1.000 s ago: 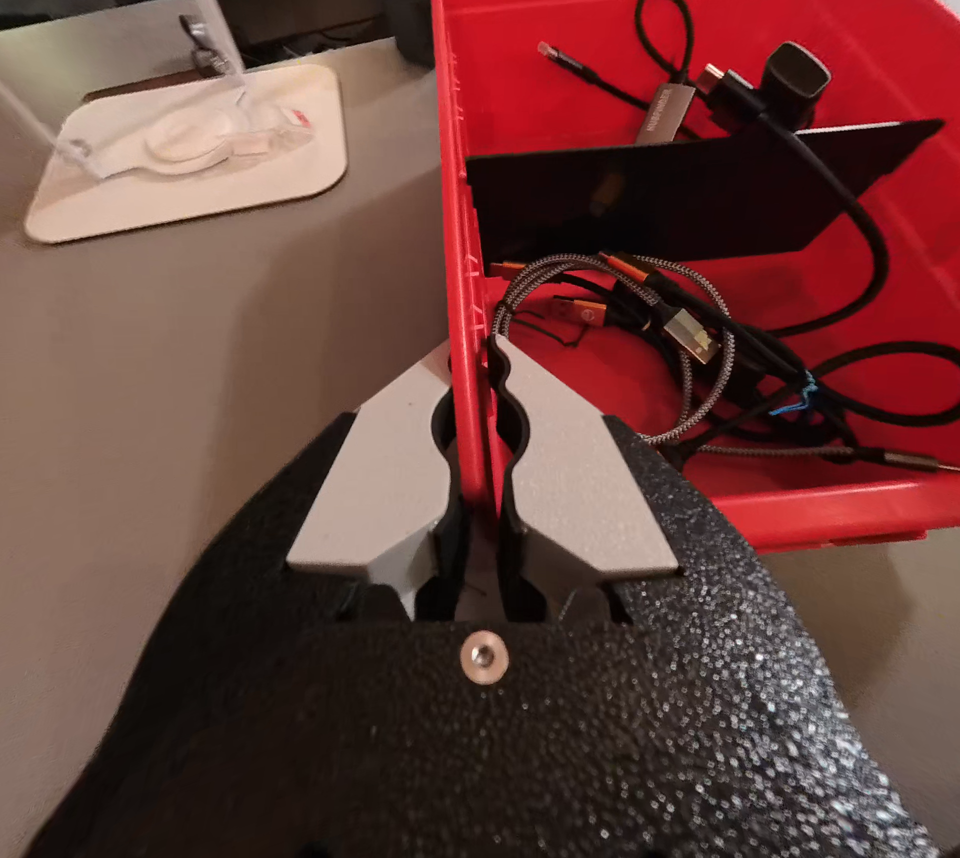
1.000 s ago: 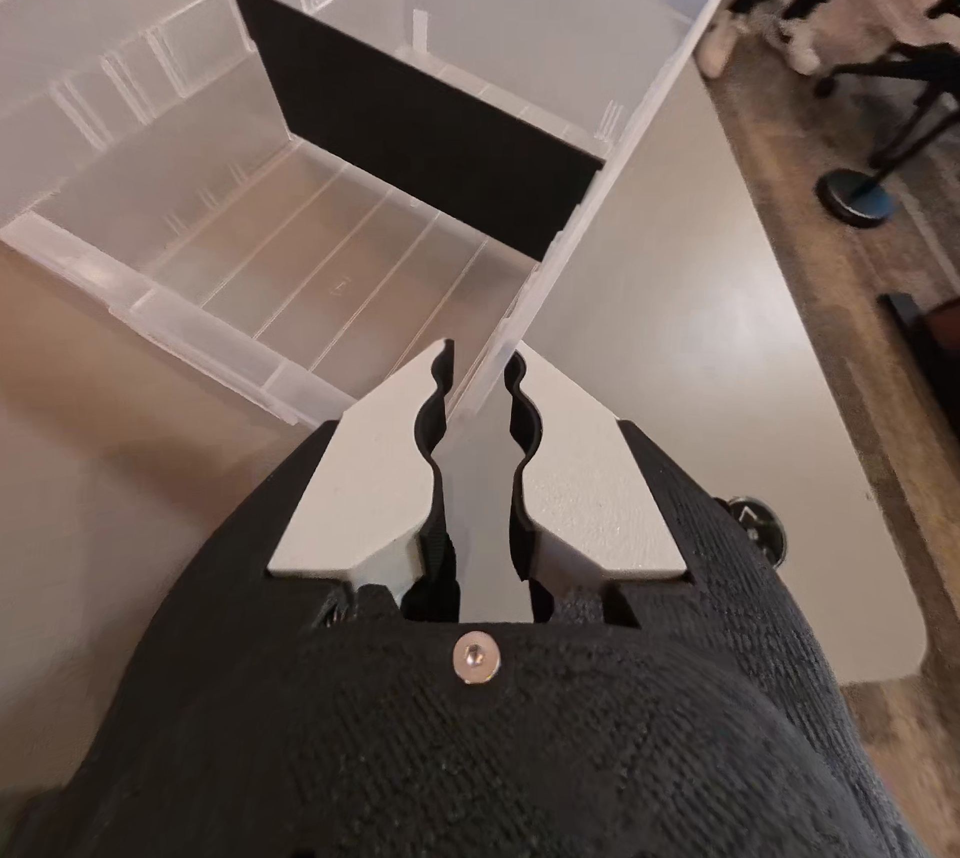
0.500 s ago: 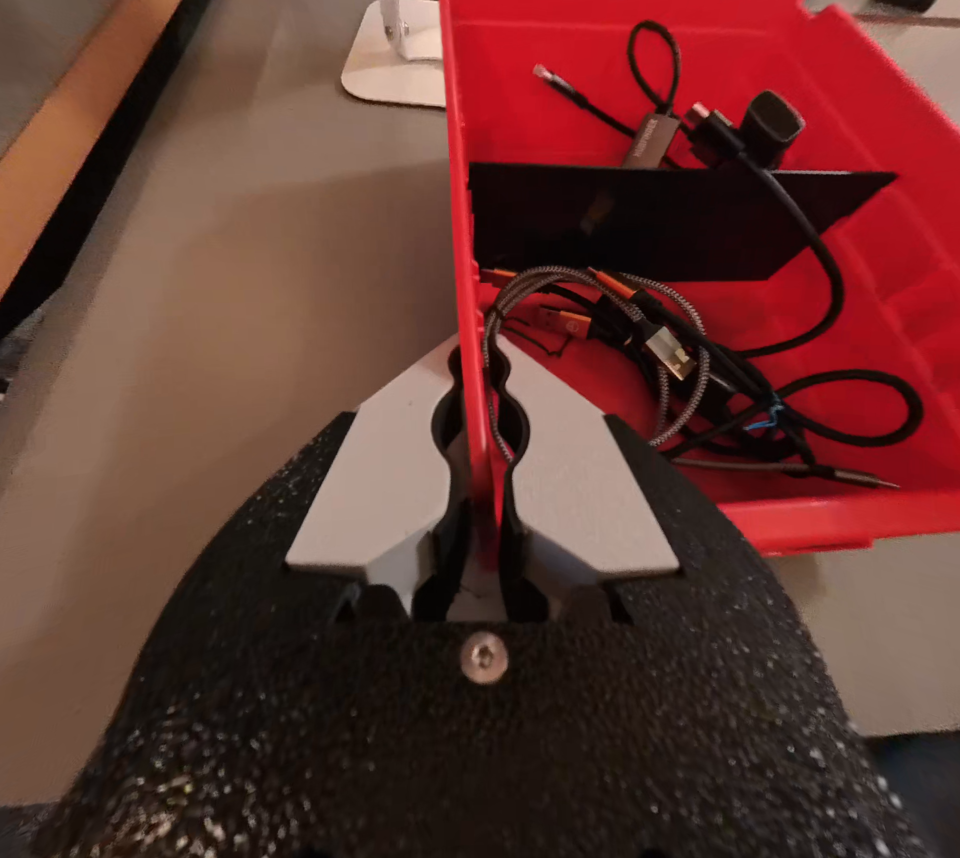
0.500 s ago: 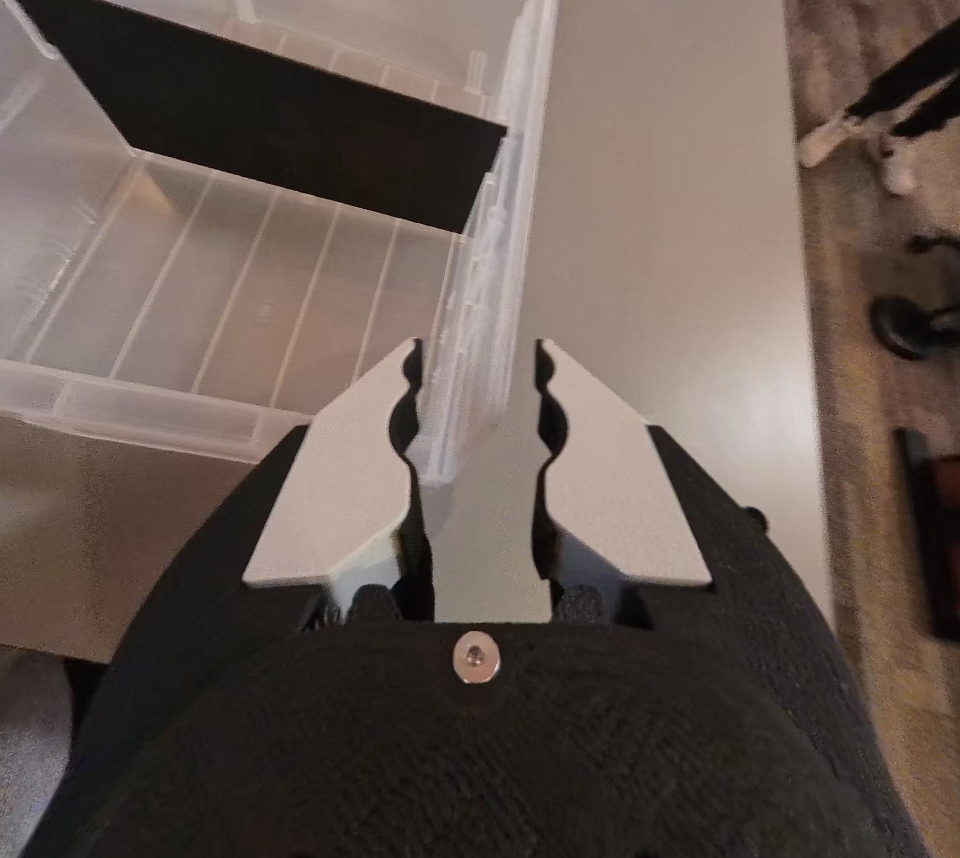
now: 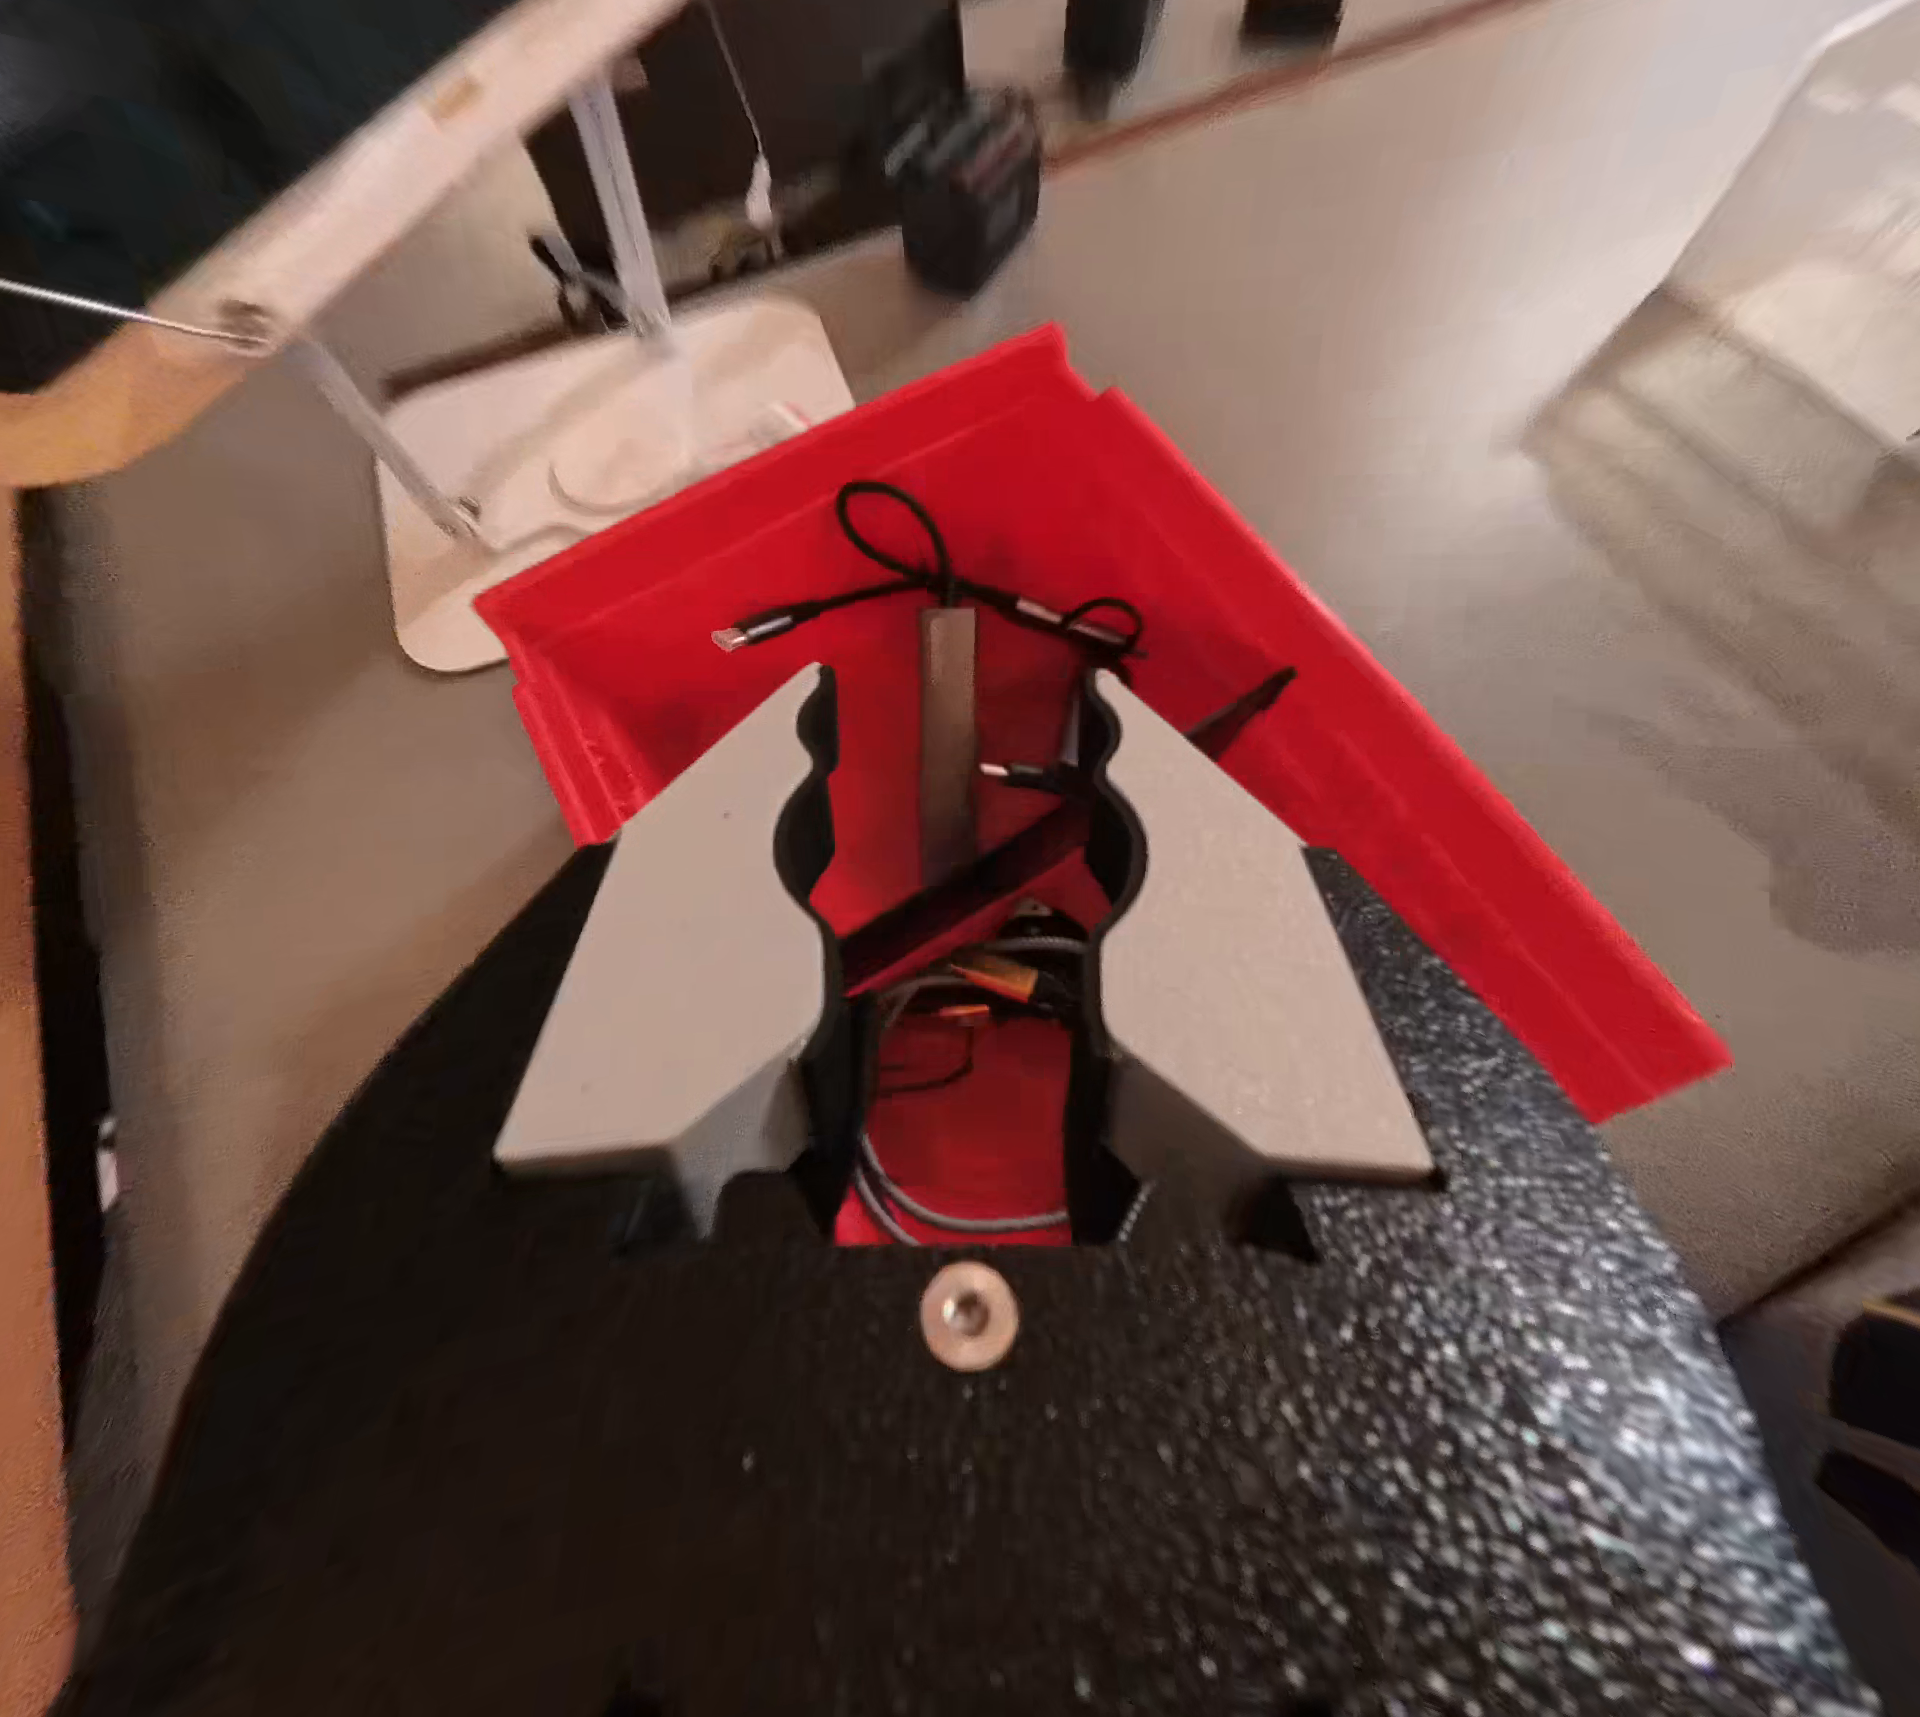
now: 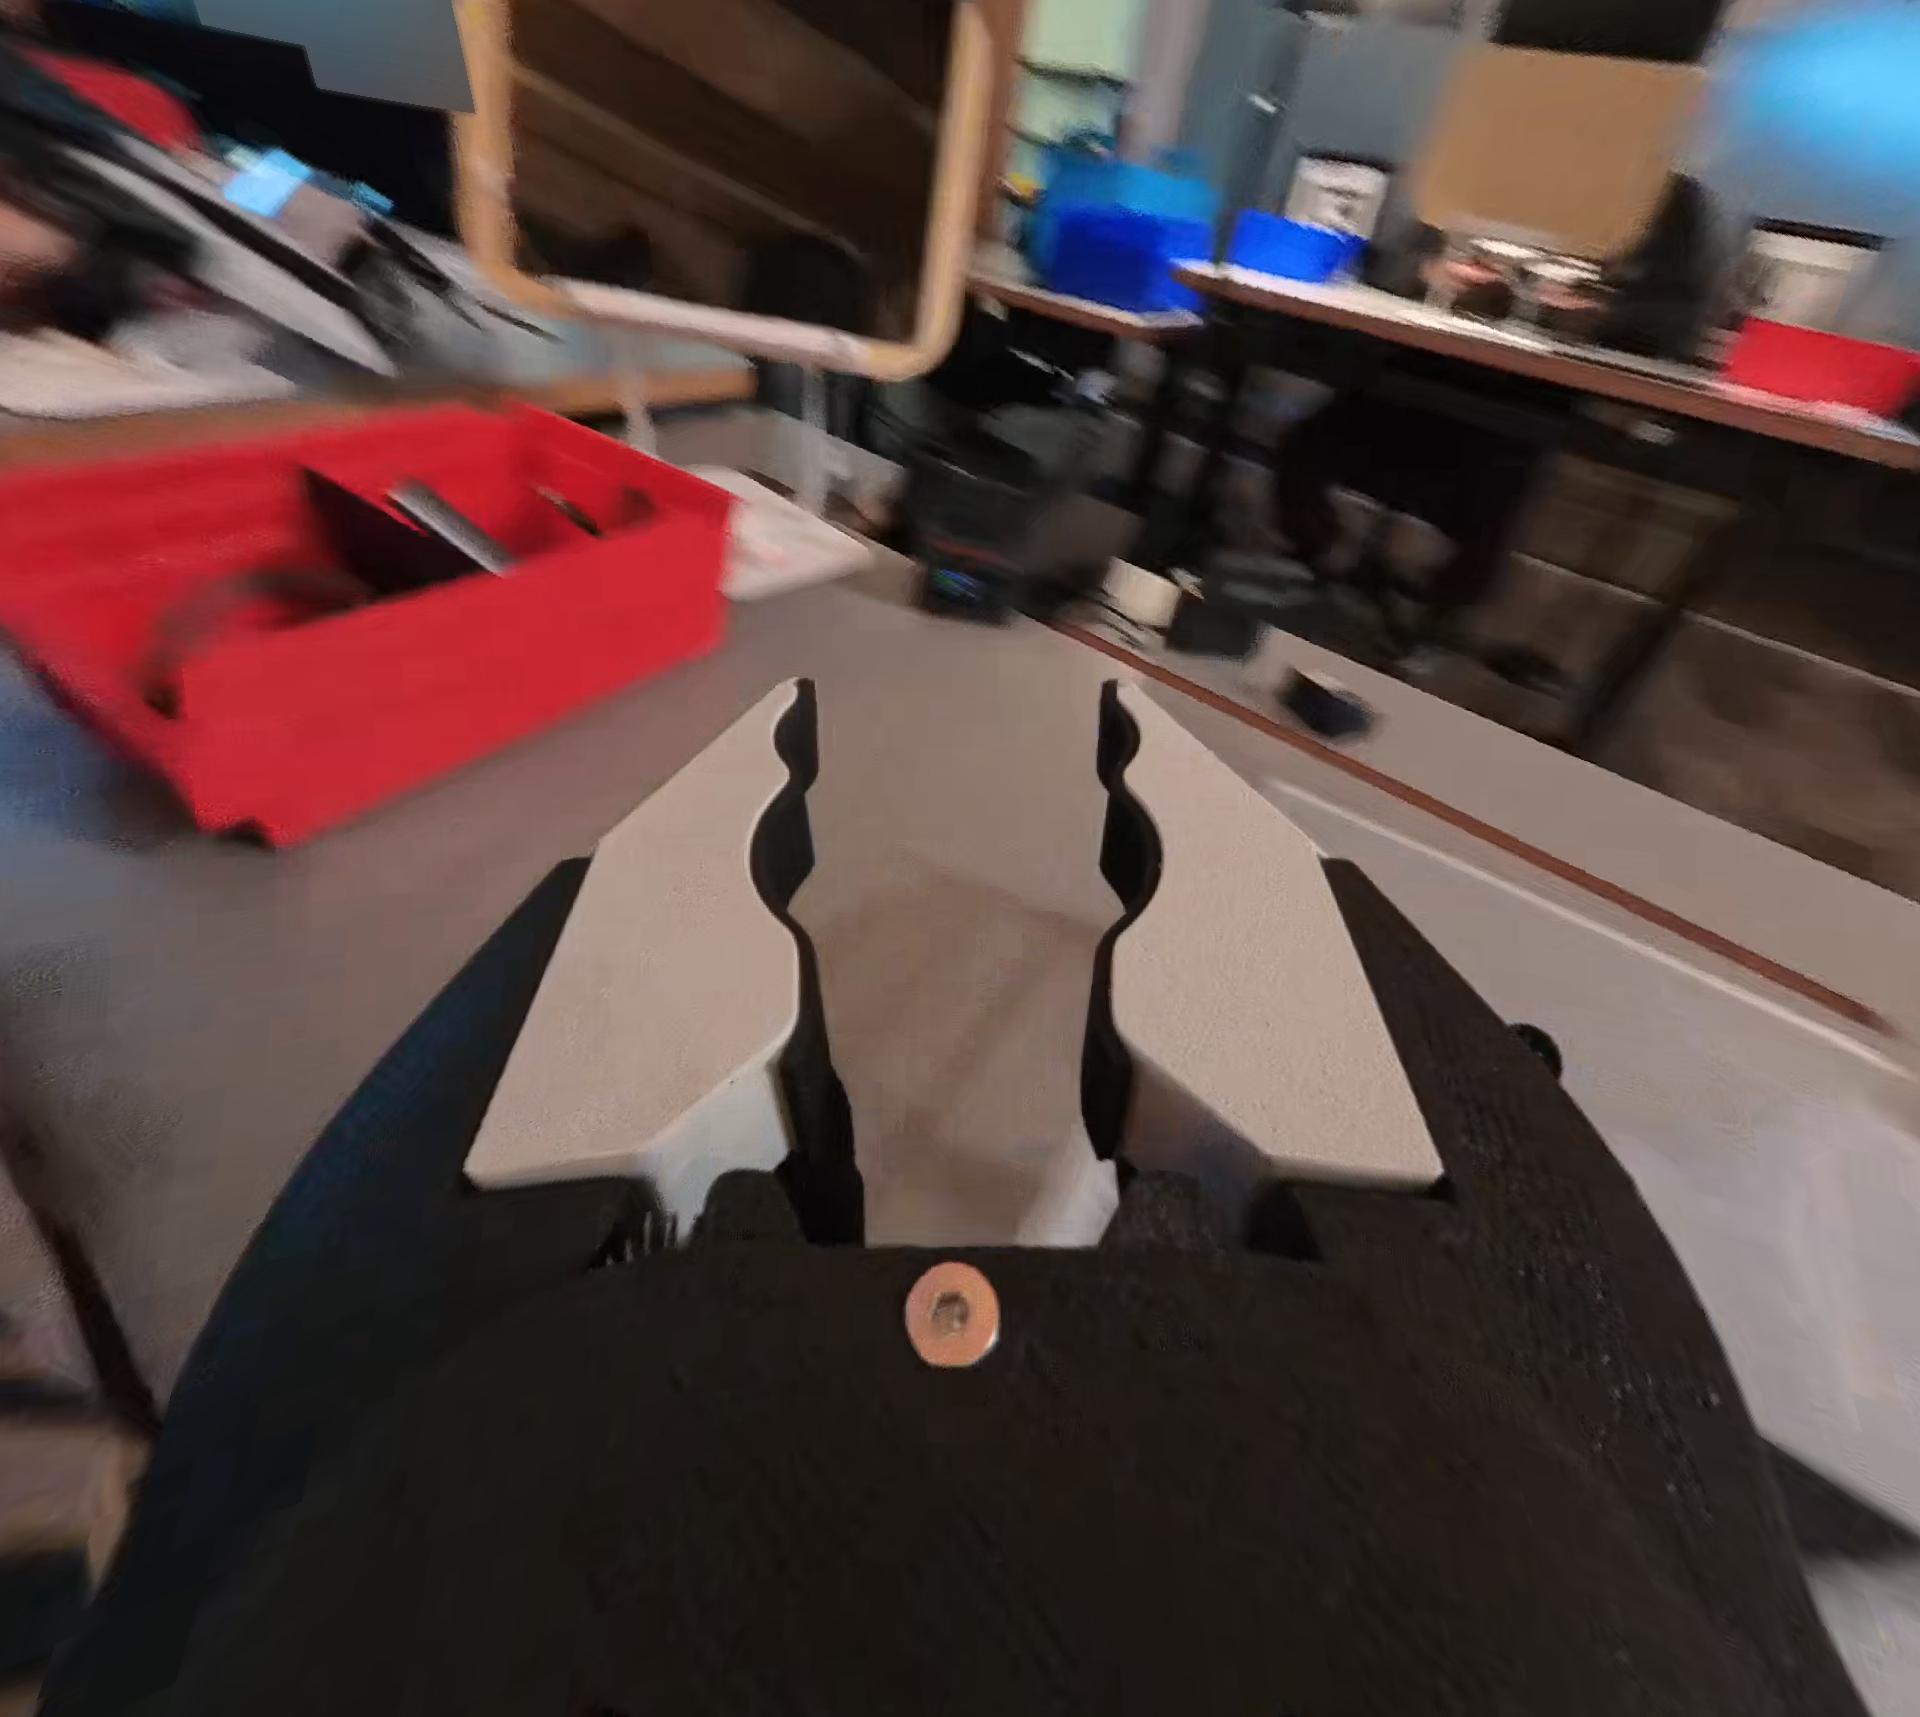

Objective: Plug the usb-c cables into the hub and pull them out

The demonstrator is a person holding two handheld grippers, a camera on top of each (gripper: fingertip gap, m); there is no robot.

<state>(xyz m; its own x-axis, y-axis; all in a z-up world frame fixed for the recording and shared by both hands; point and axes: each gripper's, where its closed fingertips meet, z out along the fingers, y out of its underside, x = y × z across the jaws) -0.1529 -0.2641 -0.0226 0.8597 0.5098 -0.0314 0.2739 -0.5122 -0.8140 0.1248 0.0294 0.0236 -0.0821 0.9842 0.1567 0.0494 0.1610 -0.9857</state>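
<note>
Both claws have let go of the bin walls they straddled half a second ago. Left claw (image 5: 956, 685) was clamped on the near wall of the red bin (image 5: 1351, 711); it now hangs above that bin with its jaws spread and nothing between them. Right claw (image 6: 956, 701) was over the wall of a clear bin; it now hovers above bare counter (image 6: 956, 836), jaws wide apart, empty, and its view is motion-blurred.

Left wrist view: red bin sits on the grey counter (image 5: 1299, 233), its far left corner just beside a white stand base (image 5: 623, 441). A black divider (image 5: 966, 888) crosses the bin slantwise. In the far compartment a grey hub (image 5: 948, 732) lies lengthwise, seen between the claw's fingers. Black usb-c cable (image 5: 894, 566) is looped at the hub's far end, one metal plug lying free toward the bin's far left wall. A second plug (image 5: 1013, 772) lies beside the hub on its right side; cannot tell whether it is seated. In the near compartment, a tangle of braided grey and orange-tipped cables (image 5: 987, 981).

Right wrist view: red bin (image 6: 436, 659) stands to the left on the counter, well apart from the right claw. Blue bins (image 6: 1122, 233) on a far table, blurred.
</note>
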